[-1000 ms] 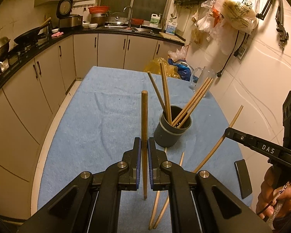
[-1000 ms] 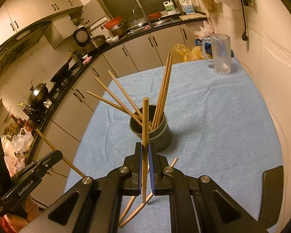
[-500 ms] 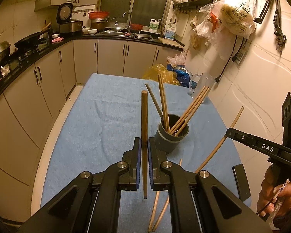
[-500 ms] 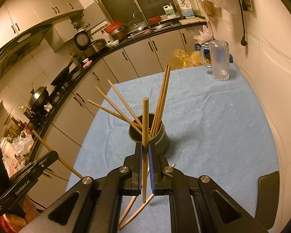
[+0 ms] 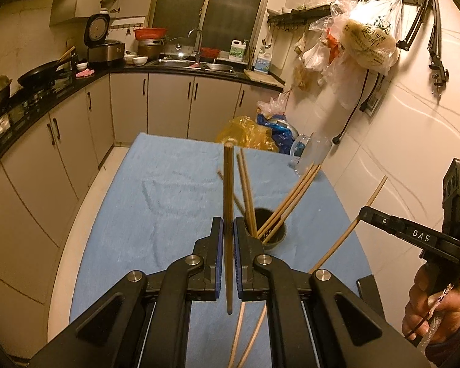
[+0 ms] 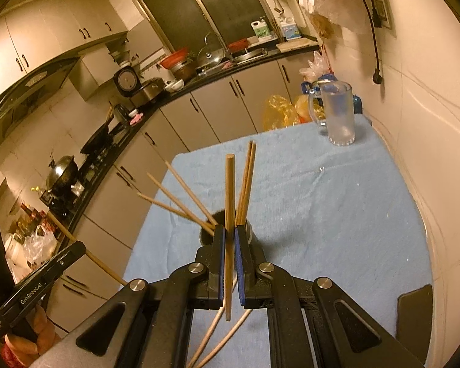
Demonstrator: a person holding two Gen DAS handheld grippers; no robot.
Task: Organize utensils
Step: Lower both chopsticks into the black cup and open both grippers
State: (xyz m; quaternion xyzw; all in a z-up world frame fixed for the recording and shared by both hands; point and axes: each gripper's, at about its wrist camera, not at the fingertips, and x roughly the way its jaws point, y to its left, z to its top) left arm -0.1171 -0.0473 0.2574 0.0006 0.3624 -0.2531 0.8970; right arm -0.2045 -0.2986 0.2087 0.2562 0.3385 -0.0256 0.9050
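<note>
A chopstick (image 5: 228, 214) is clamped upright between the blue-padded fingers (image 5: 219, 257) of the left gripper (image 5: 228, 239), which are closed tight on its lower half. A second chopstick (image 6: 229, 214) is gripped the same way by the fingers (image 6: 239, 263) of the right gripper (image 6: 229, 245), likewise clenched on the wood. On the right gripper's body, seen from the left wrist view, the letters "DAS" are read in white; on the left gripper's body, seen from the right wrist view, "GenRobot.AI" is printed. Each gripper's handle is held by a hand (image 5: 429, 312).

Just beyond both pairs of fingers the dark holder cup (image 5: 274, 239) is found, standing on the blue cloth (image 5: 156, 202) that covers the worktop. Several chopsticks (image 6: 181, 196) are stood in the cup, fanned out and leaning on its rim. In front of the cup, two loose chopsticks (image 5: 242, 337) are laid on the cloth, partly hidden under the grippers. Beyond the cup, at the cloth's far corner by the wall, a glass mug (image 6: 337, 116) is stood upright. To the right of the cup, at the cloth's near edge, a dark flat object (image 6: 414, 309) is seen; what it is cannot be told.
</note>
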